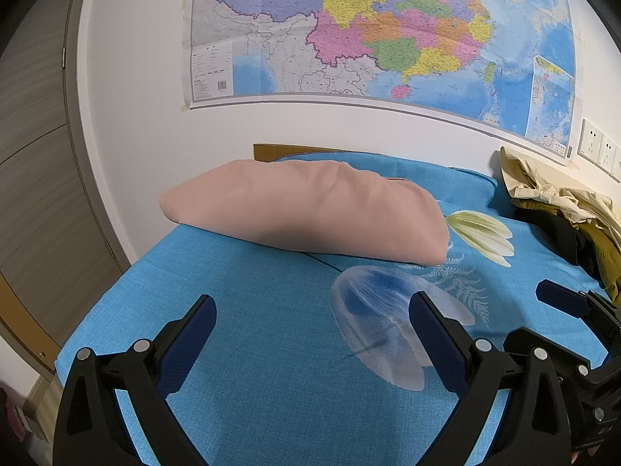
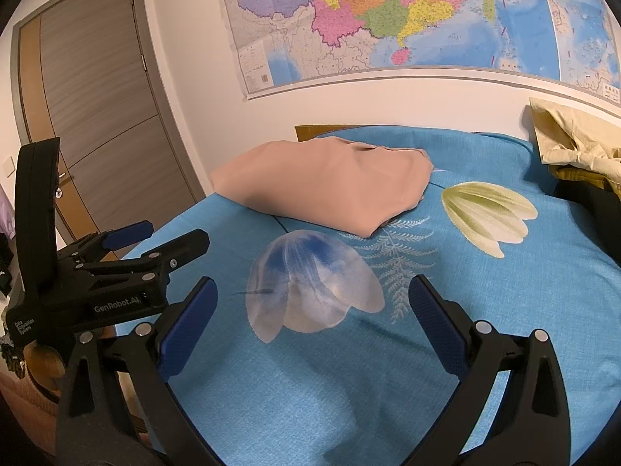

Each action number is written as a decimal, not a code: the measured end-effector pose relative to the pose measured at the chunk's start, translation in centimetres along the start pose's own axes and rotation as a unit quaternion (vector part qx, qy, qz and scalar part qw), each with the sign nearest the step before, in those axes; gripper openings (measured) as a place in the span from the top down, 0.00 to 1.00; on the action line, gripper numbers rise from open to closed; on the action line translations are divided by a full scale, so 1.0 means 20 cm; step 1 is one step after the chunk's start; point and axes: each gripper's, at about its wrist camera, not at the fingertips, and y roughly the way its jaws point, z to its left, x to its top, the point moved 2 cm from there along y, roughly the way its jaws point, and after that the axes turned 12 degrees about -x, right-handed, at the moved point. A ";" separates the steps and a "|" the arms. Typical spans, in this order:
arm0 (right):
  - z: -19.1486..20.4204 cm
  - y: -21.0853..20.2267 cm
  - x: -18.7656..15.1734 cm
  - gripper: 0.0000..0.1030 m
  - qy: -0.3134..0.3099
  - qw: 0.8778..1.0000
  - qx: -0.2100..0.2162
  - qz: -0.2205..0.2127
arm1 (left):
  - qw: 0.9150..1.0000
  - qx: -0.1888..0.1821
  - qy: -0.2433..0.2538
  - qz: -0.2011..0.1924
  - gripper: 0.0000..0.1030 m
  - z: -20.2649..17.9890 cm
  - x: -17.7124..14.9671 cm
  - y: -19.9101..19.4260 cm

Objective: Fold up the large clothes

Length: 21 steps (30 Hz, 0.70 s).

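Note:
A folded pink garment (image 1: pixel 310 209) lies at the far left of the blue floral bed sheet (image 1: pixel 252 349); it also shows in the right wrist view (image 2: pixel 326 182). My left gripper (image 1: pixel 312 310) is open and empty, hovering over the sheet short of the pink garment. My right gripper (image 2: pixel 312 295) is open and empty, over the pale flower print. The left gripper (image 2: pixel 163 239) appears at the left of the right wrist view, open. A heap of unfolded cream, olive and black clothes (image 1: pixel 562 209) lies at the far right of the bed (image 2: pixel 582 155).
A large wall map (image 1: pixel 388 31) hangs behind the bed. A grey wooden door (image 2: pixel 97 97) stands at the left. Wall sockets (image 1: pixel 601 147) are at the right. The bed's left edge (image 1: pixel 97 310) drops off beside the door.

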 end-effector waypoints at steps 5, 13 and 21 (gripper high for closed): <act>0.00 0.00 0.00 0.06 0.001 1.000 0.000 -0.002 | 1.000 0.001 0.000 0.000 0.07 0.00 0.00 0.00; 0.00 0.00 0.00 0.06 0.002 1.000 0.001 -0.002 | 1.000 0.001 0.004 0.001 0.07 -0.01 0.00 0.00; -0.01 0.00 0.00 0.06 0.006 1.000 0.000 0.000 | 1.000 0.000 0.005 0.002 0.07 -0.02 0.00 0.01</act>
